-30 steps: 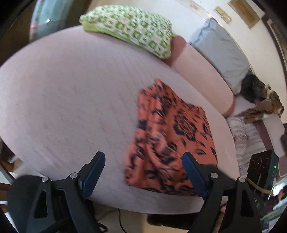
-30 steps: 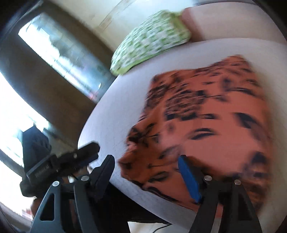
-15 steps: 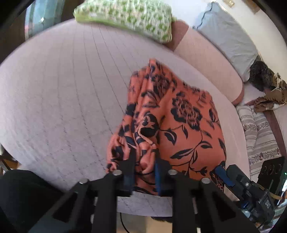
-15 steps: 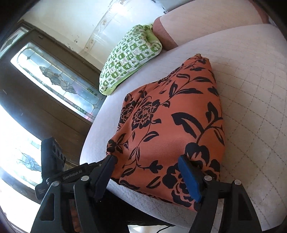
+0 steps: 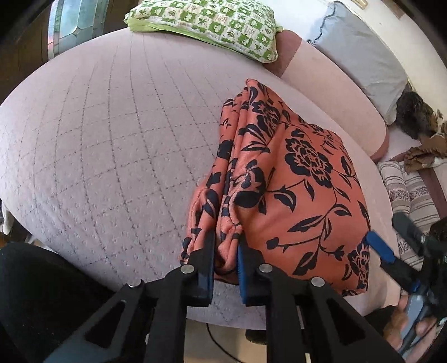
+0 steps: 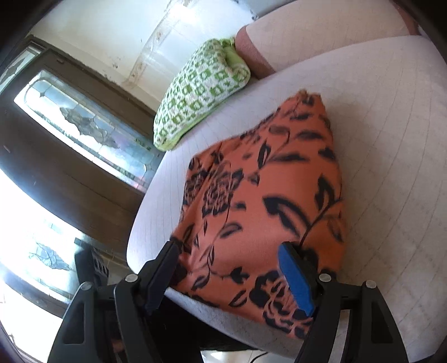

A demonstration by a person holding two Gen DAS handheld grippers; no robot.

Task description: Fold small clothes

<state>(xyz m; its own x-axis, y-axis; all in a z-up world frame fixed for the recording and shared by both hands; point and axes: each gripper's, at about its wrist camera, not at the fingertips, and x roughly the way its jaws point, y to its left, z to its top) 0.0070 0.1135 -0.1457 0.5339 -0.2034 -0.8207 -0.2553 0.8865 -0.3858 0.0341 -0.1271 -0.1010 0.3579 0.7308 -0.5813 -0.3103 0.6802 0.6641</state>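
An orange garment with black flowers [image 5: 301, 178] lies on the quilted pale cushion [image 5: 106, 134]. My left gripper [image 5: 225, 251] is shut on the bunched near left edge of the garment. In the right wrist view the same garment [image 6: 268, 195] lies between the open fingers of my right gripper [image 6: 229, 268], which hovers at its near edge. The right gripper's blue pad also shows in the left wrist view [image 5: 380, 247] at the garment's near right corner.
A green and white checked pillow [image 5: 206, 25] lies at the far edge of the cushion, also in the right wrist view [image 6: 201, 92]. A grey pillow [image 5: 363, 53] and a striped cloth [image 5: 410, 195] sit to the right. A dark window frame [image 6: 69, 156] stands left.
My left gripper closed on the garment's near left edge and bunched it up. My right gripper stayed open and shifted closer over the near right part.
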